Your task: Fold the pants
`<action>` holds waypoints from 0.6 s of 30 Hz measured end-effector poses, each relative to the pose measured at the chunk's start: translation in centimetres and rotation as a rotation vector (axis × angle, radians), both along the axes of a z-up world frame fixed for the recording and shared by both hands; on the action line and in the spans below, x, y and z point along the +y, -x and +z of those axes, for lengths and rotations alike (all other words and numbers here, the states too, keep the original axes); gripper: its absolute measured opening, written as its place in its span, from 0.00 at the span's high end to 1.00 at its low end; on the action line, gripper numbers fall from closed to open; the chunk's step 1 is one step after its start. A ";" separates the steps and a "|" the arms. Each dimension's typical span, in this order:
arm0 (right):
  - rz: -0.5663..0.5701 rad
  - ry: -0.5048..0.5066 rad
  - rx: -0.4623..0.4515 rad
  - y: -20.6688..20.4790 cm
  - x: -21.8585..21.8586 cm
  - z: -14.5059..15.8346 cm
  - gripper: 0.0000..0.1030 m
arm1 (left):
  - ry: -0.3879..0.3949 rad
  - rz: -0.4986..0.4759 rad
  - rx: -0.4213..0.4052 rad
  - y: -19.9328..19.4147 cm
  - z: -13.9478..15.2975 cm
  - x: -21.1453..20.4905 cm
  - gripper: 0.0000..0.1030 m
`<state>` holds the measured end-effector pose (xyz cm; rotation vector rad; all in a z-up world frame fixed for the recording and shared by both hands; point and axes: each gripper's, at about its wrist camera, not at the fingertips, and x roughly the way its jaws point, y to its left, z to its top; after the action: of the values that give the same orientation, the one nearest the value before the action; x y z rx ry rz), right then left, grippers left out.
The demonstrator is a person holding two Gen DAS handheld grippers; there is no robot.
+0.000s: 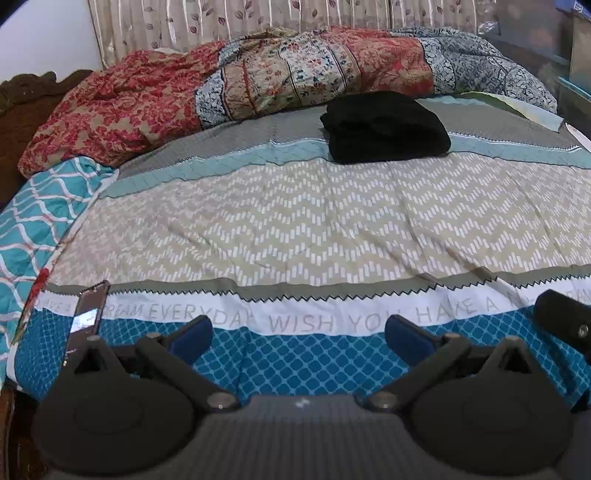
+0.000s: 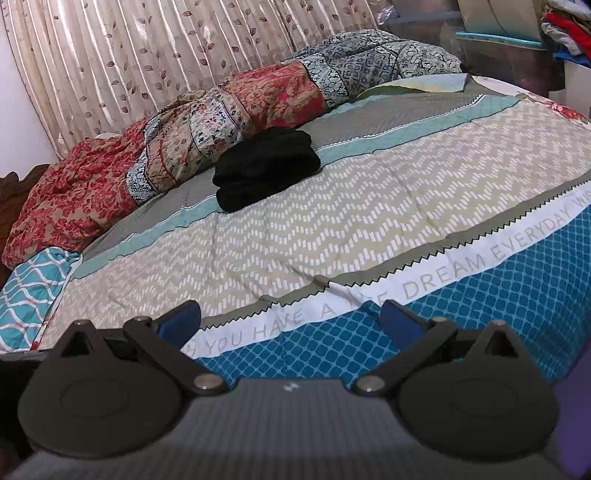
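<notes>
Both of my tools are held low over the near edge of the bed: my left gripper (image 1: 297, 334) has its blue pads wide apart and holds nothing, and my right gripper (image 2: 291, 321) is the same. The pants (image 1: 388, 127) lie well apart from me, far up the bedspread (image 1: 295, 221), just beside the bunched quilt (image 1: 221, 85). They look already folded into a compact black bundle, so I judge the task is almost finished. One risk is that the soft bed gives under any push, so the bundle could slide open if I touch it again. A phone (image 1: 86, 314) stands near my left side; a careless swing could knock it. Behind the bed hangs a leaf-printed curtain (image 2: 147, 55), and shelves with clothes (image 2: 565, 33) stand at the right.
</notes>
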<state>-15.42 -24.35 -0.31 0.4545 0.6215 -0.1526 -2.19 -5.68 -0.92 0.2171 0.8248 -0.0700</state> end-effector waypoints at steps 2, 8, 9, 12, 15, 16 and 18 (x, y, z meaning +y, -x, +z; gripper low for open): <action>0.006 0.002 0.001 0.0 0.1 0.0 0.00 | -0.004 -0.001 -0.009 0.2 0.1 0.0 0.00; 0.004 -0.002 0.007 -0.1 0.3 -0.2 0.00 | -0.018 -0.004 -0.012 0.2 -0.1 -0.1 0.00; 0.002 -0.001 0.006 -0.1 0.3 -0.2 0.00 | -0.019 -0.004 -0.010 0.2 -0.1 -0.1 0.00; -0.002 -0.005 0.003 -0.1 0.2 -0.1 0.00 | -0.023 -0.003 -0.005 0.2 -0.2 -0.1 0.00; -0.002 -0.007 0.003 -0.1 0.2 -0.1 0.00 | -0.034 0.000 -0.014 0.2 0.0 -0.1 0.00; -0.003 -0.007 0.004 -0.1 0.2 -0.1 0.00 | -0.038 0.001 -0.017 0.3 0.0 -0.2 0.00; -0.004 -0.008 0.003 -0.1 0.2 -0.1 0.00 | -0.044 0.004 -0.021 0.2 0.0 -0.3 0.00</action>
<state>-15.28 -24.11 -0.39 0.4631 0.6249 -0.1545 -2.44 -5.93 -0.90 0.2579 0.8062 -0.0459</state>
